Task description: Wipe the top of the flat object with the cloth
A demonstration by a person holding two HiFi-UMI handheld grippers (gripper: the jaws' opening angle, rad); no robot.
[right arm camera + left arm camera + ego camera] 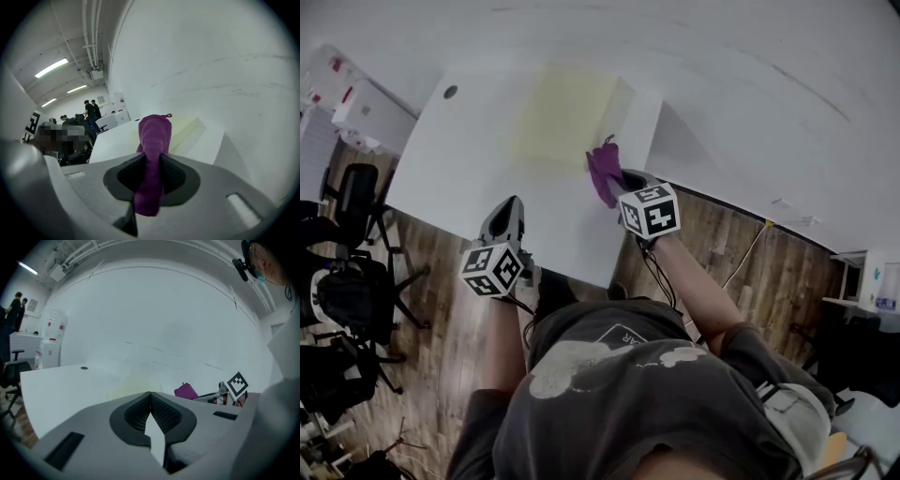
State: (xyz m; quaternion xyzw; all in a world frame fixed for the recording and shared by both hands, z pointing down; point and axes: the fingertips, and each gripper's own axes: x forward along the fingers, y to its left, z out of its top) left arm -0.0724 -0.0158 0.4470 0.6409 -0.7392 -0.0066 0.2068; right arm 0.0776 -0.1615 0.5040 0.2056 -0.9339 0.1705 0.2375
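— What is the surface like?
— A white table point(459, 169), set against a plain white wall point(741, 84). It has one round grommet hole point(450, 92) near its far left corner. The flat object point(567, 117), a pale yellow sheet, lies on the far half of the top, toward the right edge.
— And the cloth?
— The cloth point(152, 140) is purple and clamped between the jaws of the right gripper point(151, 161). A bunch of it sticks out past the tips and a tail hangs behind them. In the head view it sits at the sheet's near right corner. Whether it touches the sheet, I cannot tell.
— The other hand?
— The left gripper point(150, 397) has its jaws together with nothing between them. It is held over the near part of the table, left of the right one and short of the sheet.
— The room around it?
— The floor point(441, 309) is dark wood plank. Black office chairs point(347, 206) stand left of the table, with a white cabinet point(370, 112) beyond them. A cable point(748, 253) trails over the floor on the right, near the wall. The right gripper view shows strip lights point(50, 68) and pipes point(89, 33) on the ceiling, and people point(91, 108) standing far back in the room
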